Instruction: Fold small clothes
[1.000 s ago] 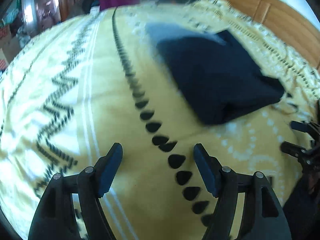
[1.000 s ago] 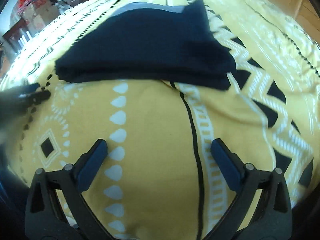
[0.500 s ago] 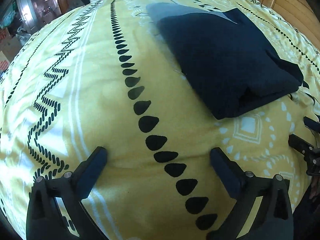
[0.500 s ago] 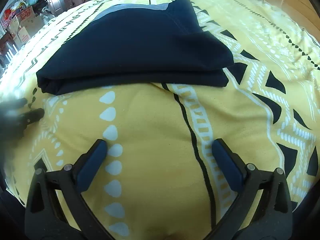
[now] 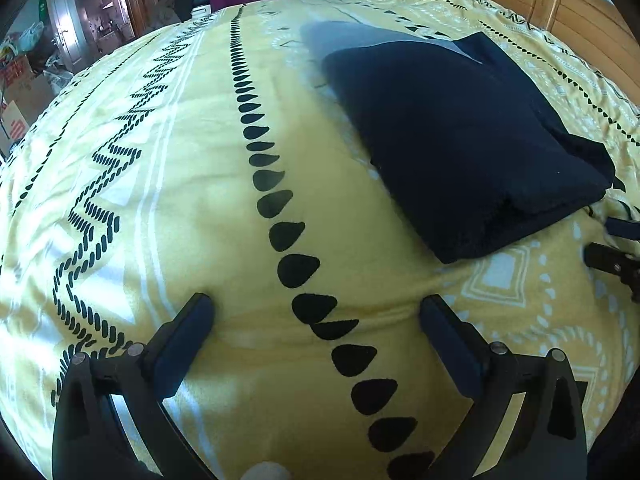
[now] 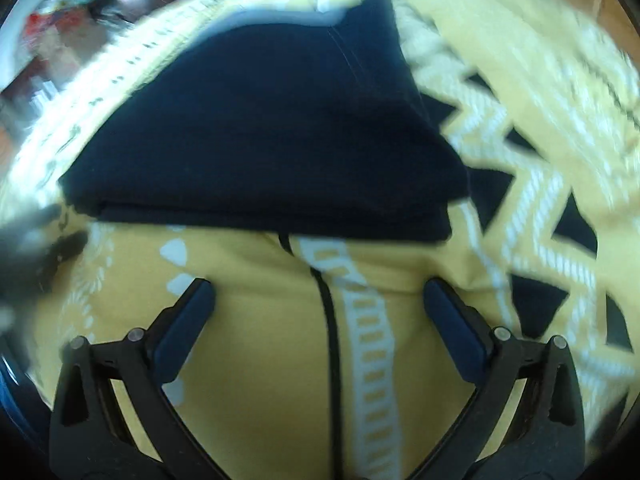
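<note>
Right gripper (image 6: 319, 304) nearer folded navy garment (image 6: 264, 136) than before, jaws spread and empty — left gripper (image 5: 316, 316) likewise, garment upper right, right view motion-blurred.

Open bedspread (image 5: 192, 184) from 9 to 12 o'clock in the left view — flat, nothing standing on it. Blocked at 1 to 2 o'clock by the folded garment (image 5: 460, 140), lying flat on the spread. Right gripper (image 5: 612, 248) poking in at 3 o'clock, just beside the garment's near corner. Wooden headboard (image 5: 576, 12) closing off the far edge at 1 o'clock; clutter past the bed at 10 to 11.

Right view blurred: garment (image 6: 260, 140) across 12 o'clock, just ahead of the spread fingertips. Clear cloth (image 6: 560, 200) at 2 to 4 o'clock — left gripper (image 6: 44, 248) at 9.
</note>
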Available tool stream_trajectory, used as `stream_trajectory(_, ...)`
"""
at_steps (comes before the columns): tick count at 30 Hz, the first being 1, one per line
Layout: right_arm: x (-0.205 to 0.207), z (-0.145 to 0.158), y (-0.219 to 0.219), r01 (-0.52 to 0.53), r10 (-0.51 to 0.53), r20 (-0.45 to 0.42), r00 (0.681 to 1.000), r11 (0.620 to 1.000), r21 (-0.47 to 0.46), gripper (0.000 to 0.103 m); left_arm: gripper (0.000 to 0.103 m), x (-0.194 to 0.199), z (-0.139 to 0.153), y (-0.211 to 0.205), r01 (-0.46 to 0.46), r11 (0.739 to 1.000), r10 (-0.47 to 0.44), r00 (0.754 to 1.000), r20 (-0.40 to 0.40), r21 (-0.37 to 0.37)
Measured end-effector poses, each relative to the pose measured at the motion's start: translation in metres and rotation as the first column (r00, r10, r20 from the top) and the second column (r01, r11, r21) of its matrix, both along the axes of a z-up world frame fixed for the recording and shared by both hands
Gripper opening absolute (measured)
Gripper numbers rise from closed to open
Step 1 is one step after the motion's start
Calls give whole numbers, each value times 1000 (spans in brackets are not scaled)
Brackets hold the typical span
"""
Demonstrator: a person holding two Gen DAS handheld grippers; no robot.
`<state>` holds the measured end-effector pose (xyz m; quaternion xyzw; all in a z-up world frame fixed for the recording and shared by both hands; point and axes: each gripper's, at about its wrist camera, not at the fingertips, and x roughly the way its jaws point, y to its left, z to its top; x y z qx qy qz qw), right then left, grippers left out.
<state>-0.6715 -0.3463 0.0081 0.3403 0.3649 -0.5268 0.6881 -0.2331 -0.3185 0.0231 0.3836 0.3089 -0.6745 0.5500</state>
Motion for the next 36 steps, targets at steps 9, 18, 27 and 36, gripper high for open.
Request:
stream_trajectory(9,9,1,1,-5,4,-40,999,1000,-6,103,103,1,1,3,1,1000,-1,1000,-15,-12)
stream_trajectory(18,8,-1,1,-8,8,-44,999,1000,-6,103,103,1,1,4,1,1000,-1,1000,-7,-15)
stream_trajectory(27,8,0,2,-8,7,-44,999,1000,-6,103,103,0,1,5,0,1000,0,1000,-8,-15)
stream_trajectory(36,8,0,2,-7,6,-44,999,1000,-6,103,103,0,1,5,0,1000,0,1000,-7,-15)
